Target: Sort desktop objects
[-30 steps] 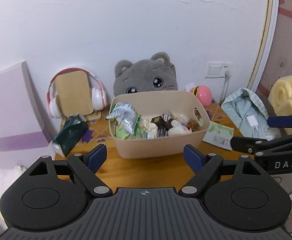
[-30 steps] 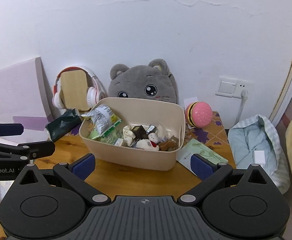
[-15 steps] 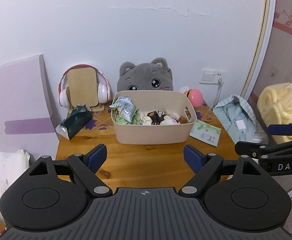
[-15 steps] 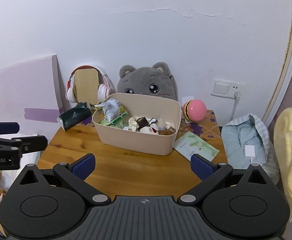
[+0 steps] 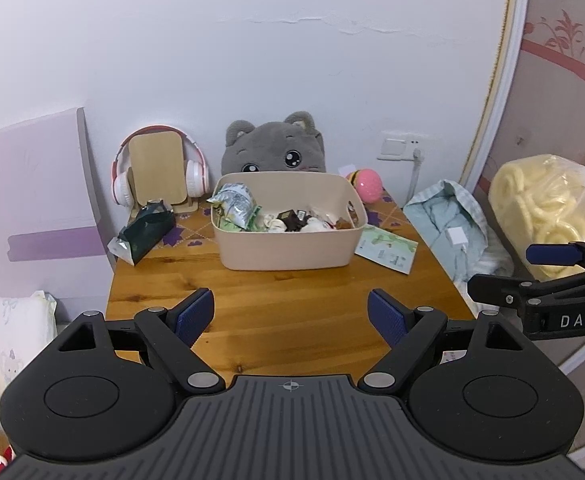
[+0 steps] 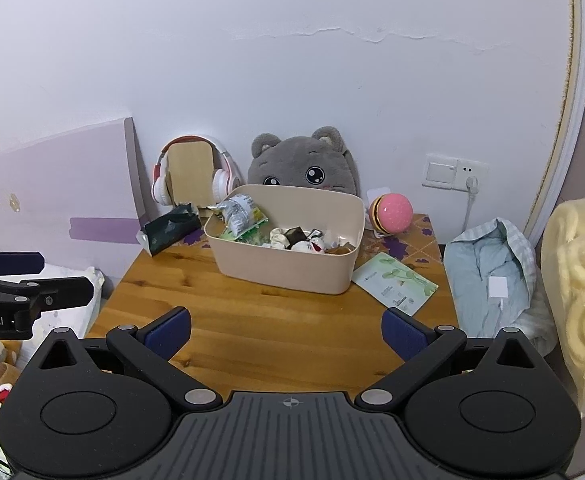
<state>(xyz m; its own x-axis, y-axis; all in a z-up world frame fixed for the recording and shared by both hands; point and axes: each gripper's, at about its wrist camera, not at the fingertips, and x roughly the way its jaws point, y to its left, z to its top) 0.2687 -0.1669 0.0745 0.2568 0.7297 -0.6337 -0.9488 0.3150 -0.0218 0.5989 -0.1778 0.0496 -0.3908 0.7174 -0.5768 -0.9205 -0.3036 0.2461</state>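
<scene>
The beige bin holds snack packets and small toys.

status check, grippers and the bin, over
Left gripper and right gripper open, empty. Beige bin full, on the table. Nothing between grippers and bin.

plush cat's lower face behind the bin

"DAS" reads in white on the right gripper body, seen right of the left gripper's fingers. "obot.AI", cut off at the frame edge, reads on the left gripper body, left of the right gripper's fingers. Print on the packets is too small to read.
</scene>
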